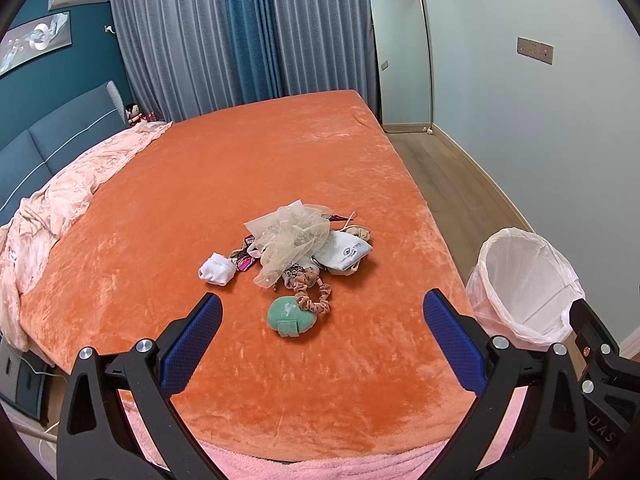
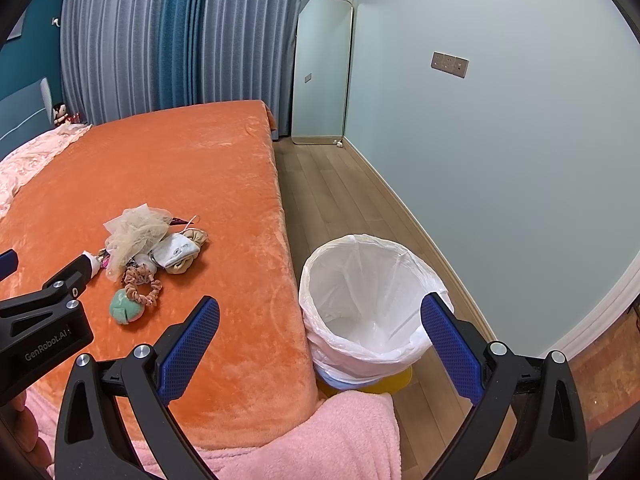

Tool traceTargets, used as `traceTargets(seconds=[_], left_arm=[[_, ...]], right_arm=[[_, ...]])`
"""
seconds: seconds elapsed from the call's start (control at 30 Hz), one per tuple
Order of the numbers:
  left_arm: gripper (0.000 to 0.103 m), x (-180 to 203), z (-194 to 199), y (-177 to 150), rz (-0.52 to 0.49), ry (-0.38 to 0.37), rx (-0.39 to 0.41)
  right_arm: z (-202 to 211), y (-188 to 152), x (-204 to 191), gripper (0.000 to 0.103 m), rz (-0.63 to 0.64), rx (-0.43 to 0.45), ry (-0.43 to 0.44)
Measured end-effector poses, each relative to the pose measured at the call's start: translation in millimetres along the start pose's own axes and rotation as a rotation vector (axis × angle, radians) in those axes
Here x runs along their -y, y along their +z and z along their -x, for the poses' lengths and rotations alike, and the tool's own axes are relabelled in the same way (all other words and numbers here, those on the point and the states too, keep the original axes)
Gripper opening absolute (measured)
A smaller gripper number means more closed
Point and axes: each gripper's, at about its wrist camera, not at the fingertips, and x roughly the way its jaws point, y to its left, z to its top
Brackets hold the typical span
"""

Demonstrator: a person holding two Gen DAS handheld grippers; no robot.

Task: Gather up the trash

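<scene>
Bedding in pale pink [image 1: 60,196] is seen bunched at the far left of the orange bedspread [image 1: 240,168], which serves as the landmark. Near the middle of the bedspread a small pile of trash is gathered: a rolled white sock [image 1: 217,269] at the pile's left, a crumpled beige mesh [image 1: 294,240] on top, a white pouch with a printed logo [image 1: 347,254] at its right, and, at the near side, a pink scrunchie [image 1: 314,296] touching a green sponge [image 1: 291,317]. The left gripper [image 1: 322,322] is held above the near part of the bedspread, short of the sponge; its jaws are spread wide and nothing is held between them. Off the bedspread's right edge, on the wooden floor [image 2: 332,200], a trash bin lined with a white plastic bag [image 2: 368,300] stands just beside the bed. The right gripper [image 2: 320,322] is held over the bedspread's right edge and the bin, its jaws likewise wide apart and holding nothing. A tall mirror [image 2: 320,68] is leaned against the wall beyond the bedspread's far right corner.
</scene>
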Motion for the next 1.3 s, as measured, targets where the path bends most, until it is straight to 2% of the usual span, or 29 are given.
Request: traceTargets(seconds=[1.3], left_arm=[[0.096, 1.5, 0.9, 0.6, 0.001, -0.007, 0.003]], right_arm=[[-0.5, -1.5, 1.4, 0.096, -0.003, 0.002, 0.003]])
